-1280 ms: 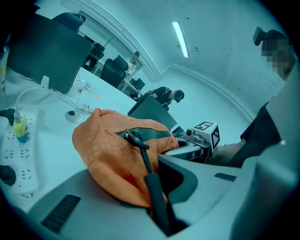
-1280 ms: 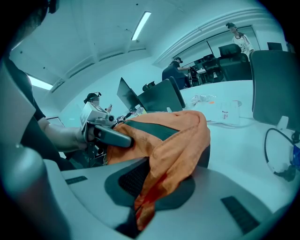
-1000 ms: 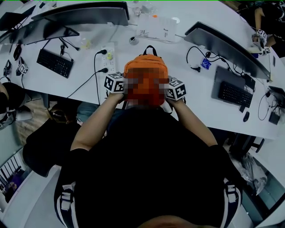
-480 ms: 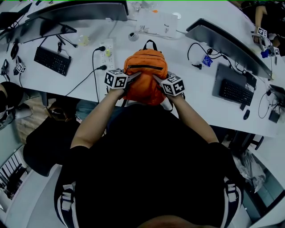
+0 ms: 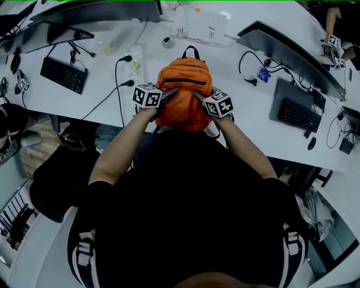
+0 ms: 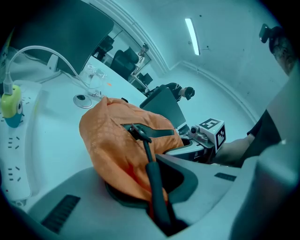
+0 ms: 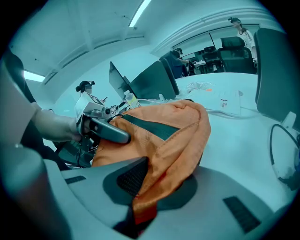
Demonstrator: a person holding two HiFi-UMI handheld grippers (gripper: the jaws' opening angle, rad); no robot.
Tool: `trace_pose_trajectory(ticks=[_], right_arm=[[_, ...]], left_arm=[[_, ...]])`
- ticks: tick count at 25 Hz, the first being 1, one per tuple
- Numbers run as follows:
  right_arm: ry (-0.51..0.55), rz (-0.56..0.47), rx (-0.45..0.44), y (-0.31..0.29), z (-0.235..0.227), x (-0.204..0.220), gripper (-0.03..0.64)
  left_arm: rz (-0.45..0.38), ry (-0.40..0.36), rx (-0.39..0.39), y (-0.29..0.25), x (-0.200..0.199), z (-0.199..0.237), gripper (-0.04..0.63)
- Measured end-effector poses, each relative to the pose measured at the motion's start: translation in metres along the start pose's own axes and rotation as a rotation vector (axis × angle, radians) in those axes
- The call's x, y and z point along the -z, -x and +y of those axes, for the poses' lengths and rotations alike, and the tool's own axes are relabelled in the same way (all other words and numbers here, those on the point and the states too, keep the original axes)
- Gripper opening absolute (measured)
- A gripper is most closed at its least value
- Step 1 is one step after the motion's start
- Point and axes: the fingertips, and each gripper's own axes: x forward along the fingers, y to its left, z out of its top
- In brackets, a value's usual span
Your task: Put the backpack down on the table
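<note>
The orange backpack (image 5: 183, 79) with a black zip and top loop stands at the near edge of the white table (image 5: 79, 109). My left gripper (image 5: 169, 93) is shut on its left side; in the left gripper view orange fabric (image 6: 112, 150) and a black strap are pinched in my left gripper (image 6: 152, 185). My right gripper (image 5: 200, 97) holds the right side. Its jaws have just been opening a little, and a fold of the backpack (image 7: 173, 136) still sits squeezed in my right gripper (image 7: 147, 190). Whether the bag's bottom rests on the table is hidden.
A white power strip (image 5: 135, 66) with plugged cables lies just left of the bag. Papers (image 5: 200, 25) lie behind it. Keyboards (image 5: 63, 74) (image 5: 295, 115) and dark monitors (image 5: 95, 10) (image 5: 292, 53) stand on both sides. A black bag (image 5: 56, 185) sits on the floor at left.
Both grippers have sunk with the backpack toward the tabletop and moved slightly farther over it. The backpack looks more settled and squat than before.
</note>
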Motion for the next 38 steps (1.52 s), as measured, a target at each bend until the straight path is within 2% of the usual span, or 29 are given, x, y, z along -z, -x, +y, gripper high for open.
trace_pose_trajectory(ticks=[22,29,33,35,38], right_arm=[[-0.012,0.054,-0.002,-0.026,-0.02,0.013,0.08],[-0.006,0.054,-0.011,-0.029,-0.024,0.014,0.082],[-0.082,0.051,-0.05,-0.031,-0.026,0.014,0.089],[-0.118,0.043,-0.068,-0.032,-0.026,0.013,0.115],[-0.144,0.035,-0.07,-0.033,-0.027,0.013,0.193]], left_arm=[[0.053,0.034,-0.041,-0.017,0.013,0.034,0.038],[0.048,0.052,-0.031,-0.023,0.011,0.037,0.038],[0.05,0.074,-0.034,-0.022,0.014,0.04,0.038],[0.037,0.071,-0.03,-0.021,0.012,0.038,0.04],[0.014,0.063,-0.03,-0.02,0.01,0.037,0.069]])
